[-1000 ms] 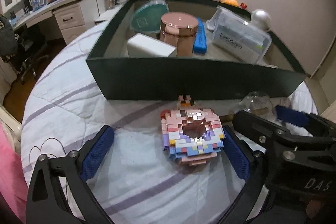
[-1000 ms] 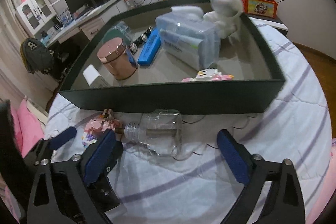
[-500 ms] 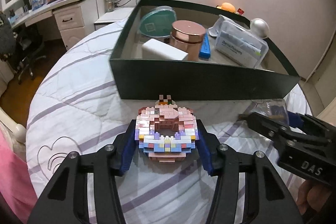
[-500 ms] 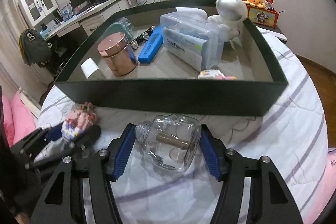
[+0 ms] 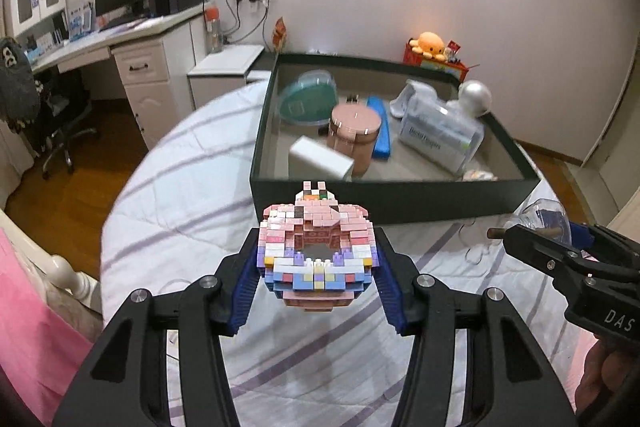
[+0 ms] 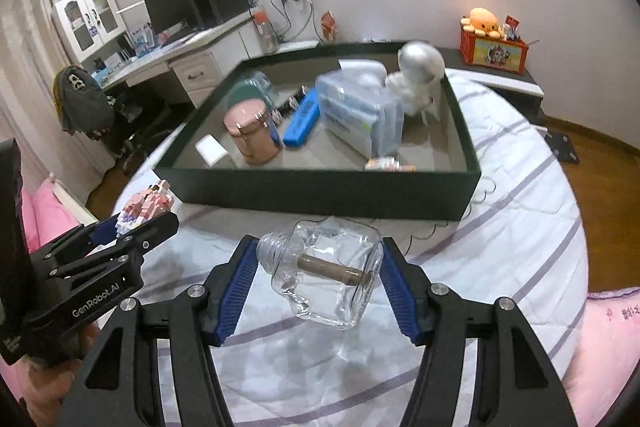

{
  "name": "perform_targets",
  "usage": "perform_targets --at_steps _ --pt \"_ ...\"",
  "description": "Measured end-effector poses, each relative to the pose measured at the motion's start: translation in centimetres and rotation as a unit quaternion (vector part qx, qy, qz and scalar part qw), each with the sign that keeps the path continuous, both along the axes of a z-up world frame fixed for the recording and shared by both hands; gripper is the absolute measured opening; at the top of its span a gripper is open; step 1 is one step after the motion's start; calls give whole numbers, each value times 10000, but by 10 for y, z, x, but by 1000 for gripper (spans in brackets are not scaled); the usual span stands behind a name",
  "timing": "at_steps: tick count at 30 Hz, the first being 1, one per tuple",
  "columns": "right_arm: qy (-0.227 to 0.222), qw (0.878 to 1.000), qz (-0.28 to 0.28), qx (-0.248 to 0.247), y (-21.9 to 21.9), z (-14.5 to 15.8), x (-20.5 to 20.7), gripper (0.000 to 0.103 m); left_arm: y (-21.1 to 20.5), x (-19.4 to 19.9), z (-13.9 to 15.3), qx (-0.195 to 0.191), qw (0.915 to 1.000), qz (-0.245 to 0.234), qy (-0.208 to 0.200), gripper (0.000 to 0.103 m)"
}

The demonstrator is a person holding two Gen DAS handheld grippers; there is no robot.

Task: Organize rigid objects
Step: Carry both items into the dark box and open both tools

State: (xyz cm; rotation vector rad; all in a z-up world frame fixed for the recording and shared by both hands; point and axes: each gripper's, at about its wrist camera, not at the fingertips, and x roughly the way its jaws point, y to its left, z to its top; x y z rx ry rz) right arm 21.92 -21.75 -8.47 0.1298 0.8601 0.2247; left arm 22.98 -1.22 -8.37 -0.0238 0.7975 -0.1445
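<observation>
Lifting together since a second ago, both grippers have gone from spread around their targets to clamped: the left gripper point(image 5: 318, 267) grasps the brick donut point(image 5: 318, 255) and the right gripper point(image 6: 318, 269) the glass bottle point(image 6: 324, 273), both now raised off the quilt point(image 6: 520, 227), near the dark box point(image 6: 320, 191); carrying them over its near wall looks next

dim warm indoor light — fisheye-bent edges | dark vignette corners | slight blur
</observation>
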Motion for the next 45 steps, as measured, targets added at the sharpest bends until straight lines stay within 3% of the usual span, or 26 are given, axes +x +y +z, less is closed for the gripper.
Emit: perform_targets --at_steps 7,14,21,32,34,35,36,38,42,43,44,45 --pt "-338 9994 40 -17 -1 28 6 62 -3 7 29 -58 9996 -67 -267 53" --pt "-579 9983 -13 -115 -4 50 38 62 -9 37 52 -105 9986 -114 -513 53" --pt "-554 9981 -31 -282 -5 44 73 63 -18 82 41 -175 9991 -169 -346 53" --pt "-244 9986 53 -473 2 9 110 63 -29 131 4 -249 9992 -294 99 54" --pt "-260 9984 33 -496 3 6 111 63 -29 134 0 -223 9994 -237 133 64" --pt "-286 9984 25 -495 2 5 112 65 -29 135 0 -203 9995 -200 115 78" --pt "-303 9982 17 -522 2 5 112 68 -27 134 0 -167 9998 -130 39 88" --pt "-347 9978 -9 -561 3 6 111 81 -24 132 3 -128 9999 -36 -83 96" --pt "-388 9975 -57 -592 -1 8 109 86 -16 127 10 -171 9997 29 -179 103" --pt "-390 9971 -116 -638 -2 9 106 89 -16 124 11 -159 9997 39 -205 103" --pt "-397 9968 -165 -670 -3 10 105 102 -14 122 14 -142 9996 47 -226 103" --pt "-436 9965 -214 -675 -5 10 103 103 -12 117 17 -109 9996 71 -257 103"
